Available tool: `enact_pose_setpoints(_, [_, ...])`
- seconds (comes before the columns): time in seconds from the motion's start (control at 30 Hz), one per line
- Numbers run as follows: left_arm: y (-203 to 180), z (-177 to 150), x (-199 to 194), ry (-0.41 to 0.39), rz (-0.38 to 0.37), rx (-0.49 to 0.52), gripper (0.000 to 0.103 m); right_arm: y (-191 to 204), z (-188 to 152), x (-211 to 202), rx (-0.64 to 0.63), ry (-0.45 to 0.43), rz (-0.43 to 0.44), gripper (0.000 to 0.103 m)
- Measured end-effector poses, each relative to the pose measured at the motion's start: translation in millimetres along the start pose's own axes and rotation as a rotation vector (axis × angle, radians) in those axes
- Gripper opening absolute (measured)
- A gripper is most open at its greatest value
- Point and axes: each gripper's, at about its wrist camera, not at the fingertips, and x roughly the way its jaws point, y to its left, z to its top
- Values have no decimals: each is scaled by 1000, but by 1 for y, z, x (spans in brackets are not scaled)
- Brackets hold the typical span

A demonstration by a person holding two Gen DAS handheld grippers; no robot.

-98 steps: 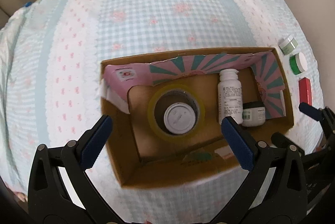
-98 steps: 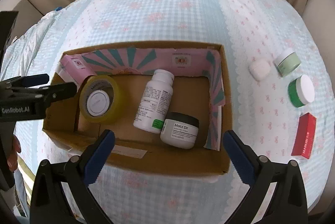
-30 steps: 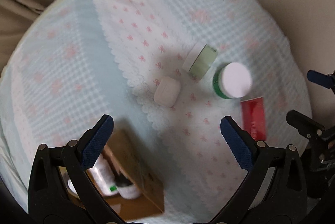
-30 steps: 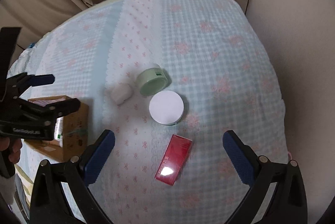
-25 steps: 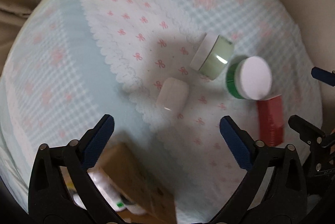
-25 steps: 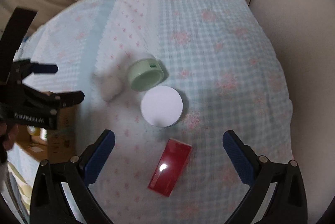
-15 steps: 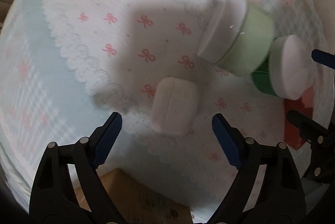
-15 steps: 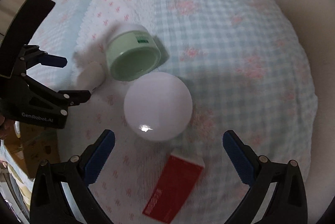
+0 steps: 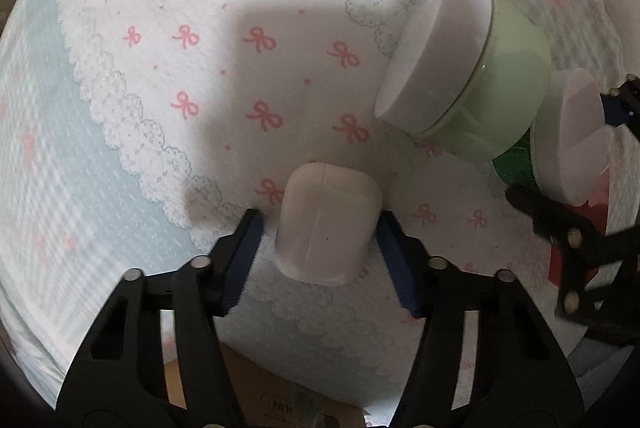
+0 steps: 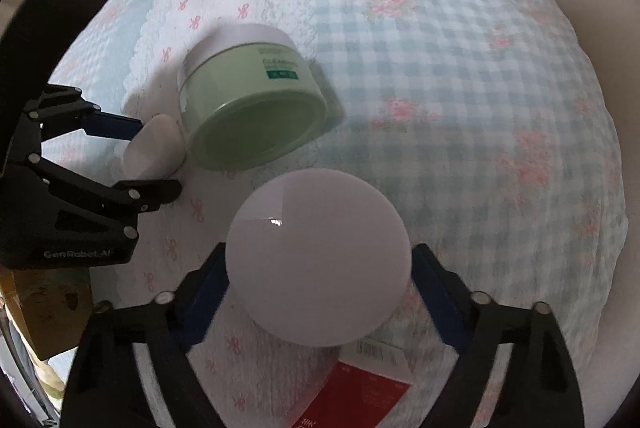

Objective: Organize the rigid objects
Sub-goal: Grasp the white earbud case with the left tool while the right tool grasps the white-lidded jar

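Straddling a small white case [image 9: 326, 228], the left gripper [image 9: 320, 256] stands with its ribbed blue pads [image 9: 244, 260] on either side; the right pad appears to touch the case, while a thin gap shows at the left, so the grip is not fully closed. The case is smooth, glossy plastic with rounded corners and a fine seam down its middle. It lies on a quilted bedspread [image 9: 120, 148] of pale blue gingham, with a white panel of pink bows and scalloped lace edging. Just right of the case, a pale green jar [image 10: 256, 108] with a flat white lid lies on its side, base toward the right wrist camera. Farther right, the right gripper [image 10: 320, 292] brackets a dark green jar [image 9: 514, 164] with a matte white disc lid [image 10: 318, 256]; whether its pads touch cannot be told. A glossy red box [image 10: 356, 396] lies partly beneath.
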Motion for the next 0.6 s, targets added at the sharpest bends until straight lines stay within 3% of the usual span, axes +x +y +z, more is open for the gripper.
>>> enact_pose_setpoints(0.03, [0, 0, -2, -6, -4, 1, 44, 3, 1, 3, -1, 4, 2, 68])
enact_pose_setpoints(0.33, [-3, -8, -11, -45, 22, -27, 44, 5, -1, 5, 21, 16, 13, 67])
enact_pose_setpoints(0.6, [3, -19, -67, -115, 3, -96, 44, -14, 0, -21, 78, -30, 30, 67])
